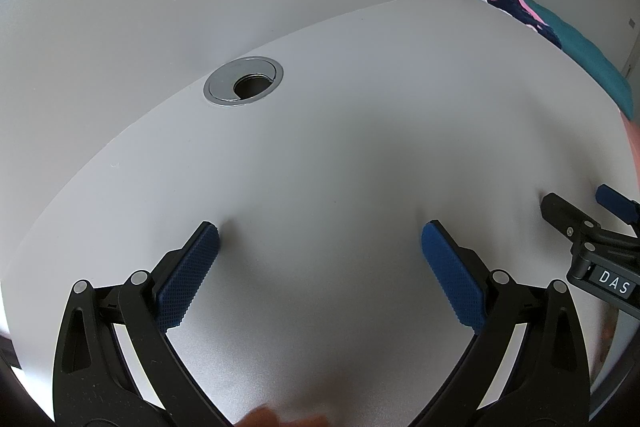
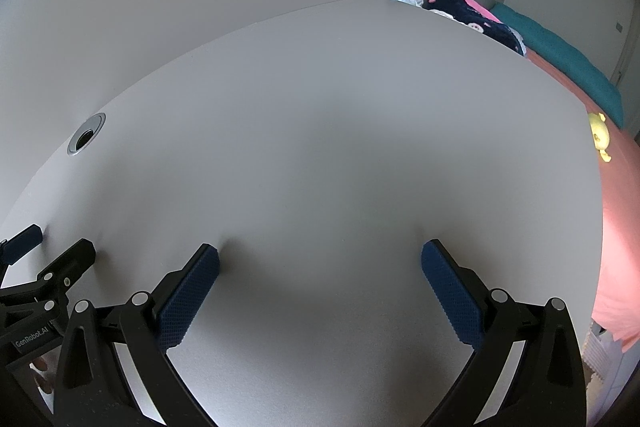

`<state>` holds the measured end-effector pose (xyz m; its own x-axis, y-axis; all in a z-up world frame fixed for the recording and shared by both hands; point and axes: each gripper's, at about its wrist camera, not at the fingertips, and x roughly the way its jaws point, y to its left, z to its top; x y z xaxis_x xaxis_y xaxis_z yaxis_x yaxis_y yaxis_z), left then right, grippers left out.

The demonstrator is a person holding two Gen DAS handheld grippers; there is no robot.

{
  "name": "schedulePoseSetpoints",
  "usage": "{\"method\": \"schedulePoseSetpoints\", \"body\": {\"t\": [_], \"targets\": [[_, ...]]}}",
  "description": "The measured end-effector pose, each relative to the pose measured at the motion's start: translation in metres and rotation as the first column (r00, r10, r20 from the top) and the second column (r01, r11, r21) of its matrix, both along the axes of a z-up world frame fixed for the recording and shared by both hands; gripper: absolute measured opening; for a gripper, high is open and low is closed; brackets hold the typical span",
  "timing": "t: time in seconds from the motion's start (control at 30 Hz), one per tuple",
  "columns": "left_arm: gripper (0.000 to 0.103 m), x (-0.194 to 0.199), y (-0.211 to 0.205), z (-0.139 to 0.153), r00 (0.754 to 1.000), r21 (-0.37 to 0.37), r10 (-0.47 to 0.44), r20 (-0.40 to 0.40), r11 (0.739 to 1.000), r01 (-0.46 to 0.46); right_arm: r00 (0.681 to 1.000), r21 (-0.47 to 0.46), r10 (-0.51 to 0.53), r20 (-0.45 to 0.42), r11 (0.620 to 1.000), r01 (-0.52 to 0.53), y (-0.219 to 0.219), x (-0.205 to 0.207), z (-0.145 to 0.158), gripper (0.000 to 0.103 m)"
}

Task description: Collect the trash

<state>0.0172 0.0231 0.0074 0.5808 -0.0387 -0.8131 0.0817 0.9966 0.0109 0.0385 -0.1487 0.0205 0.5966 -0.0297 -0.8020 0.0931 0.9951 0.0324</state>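
Trash is not visible on the bench (image 2: pixel 320 155) in either wrist view, so where it lies I cannot tell. The grey top carries only a metal cable grommet (image 1: pixel 243 80) at about 11 o'clock. The left gripper (image 1: pixel 320 247) and the right gripper (image 2: pixel 320 267) both rest low over the bench, side by side, each with its jaws spread wide and holding nothing. I judge the step in hand is searching. To do it well, lift and turn both cameras slowly, perhaps toward the bed (image 2: pixel 624 211) at 3 o'clock, where a yellow toy (image 2: pixel 600 137) and dark patterned cloth (image 2: pixel 472 15) lie. Readable writing: "DAS" on the right gripper, seen from the left wrist, and "GenRobot.AI" on the left gripper, seen from the right wrist.
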Motion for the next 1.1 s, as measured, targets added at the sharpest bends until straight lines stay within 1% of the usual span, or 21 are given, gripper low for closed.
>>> {"method": "schedulePoseSetpoints", "body": {"t": [1.1], "targets": [[0.098, 0.0011, 0.0016, 0.0002, 1.0, 0.0, 0.001, 0.0, 1.0, -0.001, 1.0, 0.0, 0.0, -0.002, 1.0, 0.0, -0.0007, 0.0004, 0.0012, 0.101]]}}
